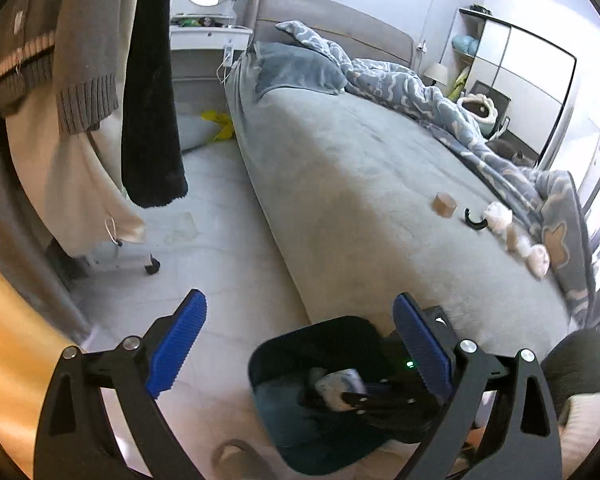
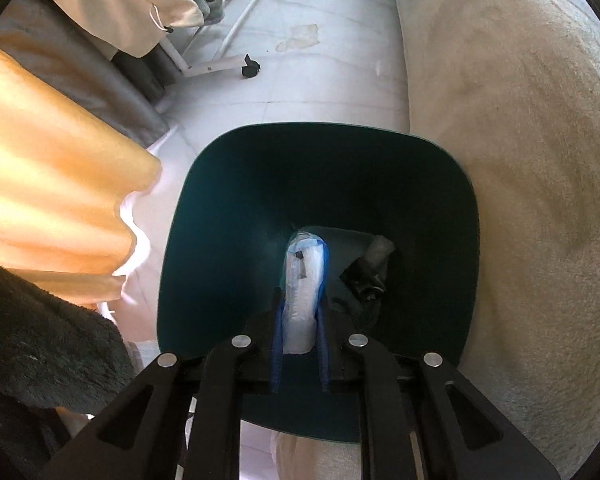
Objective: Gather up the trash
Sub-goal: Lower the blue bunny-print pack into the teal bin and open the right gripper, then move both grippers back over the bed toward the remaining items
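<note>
Right hand-held gripper (image 2: 300, 344), seemingly plastic wrapper (image 2: 304, 280)

Wrapper: I see a crumpled white-and-blue plastic wrapper (image 2: 303, 280) upright over the bin mouth.
Bin: dark teal trash bin (image 2: 220, 184) on the floor, touching the bed, dark scrap (image 2: 370, 268) inside.
Remaining: pale wads (image 1: 516, 236) on the bed.

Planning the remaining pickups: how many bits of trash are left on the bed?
About 6, all near the foot by the duvet: a brown block, a black hook, and roughly four crumpled tissues in a row. The duvet may hide more.
</note>
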A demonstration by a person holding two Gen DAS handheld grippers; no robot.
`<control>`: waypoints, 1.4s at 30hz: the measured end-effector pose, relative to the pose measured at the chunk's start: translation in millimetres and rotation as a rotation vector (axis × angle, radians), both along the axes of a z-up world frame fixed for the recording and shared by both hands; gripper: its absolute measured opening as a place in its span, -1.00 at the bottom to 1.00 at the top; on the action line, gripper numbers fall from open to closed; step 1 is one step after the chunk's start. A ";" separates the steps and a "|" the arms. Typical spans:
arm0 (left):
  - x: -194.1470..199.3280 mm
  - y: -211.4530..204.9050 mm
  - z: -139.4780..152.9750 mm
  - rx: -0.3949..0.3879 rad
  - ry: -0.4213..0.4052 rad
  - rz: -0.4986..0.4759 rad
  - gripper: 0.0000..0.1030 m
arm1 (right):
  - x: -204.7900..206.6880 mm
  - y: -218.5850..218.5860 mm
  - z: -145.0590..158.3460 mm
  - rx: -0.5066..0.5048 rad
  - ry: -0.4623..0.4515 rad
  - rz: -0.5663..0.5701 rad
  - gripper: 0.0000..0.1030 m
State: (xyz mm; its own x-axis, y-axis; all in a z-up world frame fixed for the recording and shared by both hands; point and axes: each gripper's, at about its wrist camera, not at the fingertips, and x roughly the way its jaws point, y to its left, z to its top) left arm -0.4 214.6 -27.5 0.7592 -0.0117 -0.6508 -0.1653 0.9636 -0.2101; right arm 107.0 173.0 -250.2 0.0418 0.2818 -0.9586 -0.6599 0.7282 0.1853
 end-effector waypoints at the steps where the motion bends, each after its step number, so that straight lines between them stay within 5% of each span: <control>1: 0.2 -2.5 4.6 0.026 -0.005 0.010 0.87 | -0.7 -1.4 0.7 -0.005 -0.008 0.002 -0.32; 3: 1.0 -8.4 12.9 0.077 -0.013 0.019 0.87 | -3.5 -2.5 4.3 -0.005 -0.036 0.011 0.22; 5: 0.3 -12.6 20.0 0.100 -0.027 0.021 0.87 | -5.2 -4.2 9.7 0.011 -0.046 0.011 0.25; 9: 0.8 -22.4 35.7 0.134 -0.069 0.029 0.87 | -9.2 -8.7 31.9 0.061 -0.095 0.004 0.62; 20: 10.5 -43.4 71.9 0.113 -0.141 0.032 0.92 | 0.3 -70.5 114.8 0.222 -0.261 -0.110 0.93; 31: 36.8 -80.1 75.9 0.082 -0.129 0.009 0.94 | 9.6 -153.1 175.4 0.305 -0.450 -0.252 0.94; 42: 55.7 -125.9 72.4 0.080 -0.128 -0.056 0.94 | 18.0 -218.9 192.8 0.366 -0.484 -0.363 0.94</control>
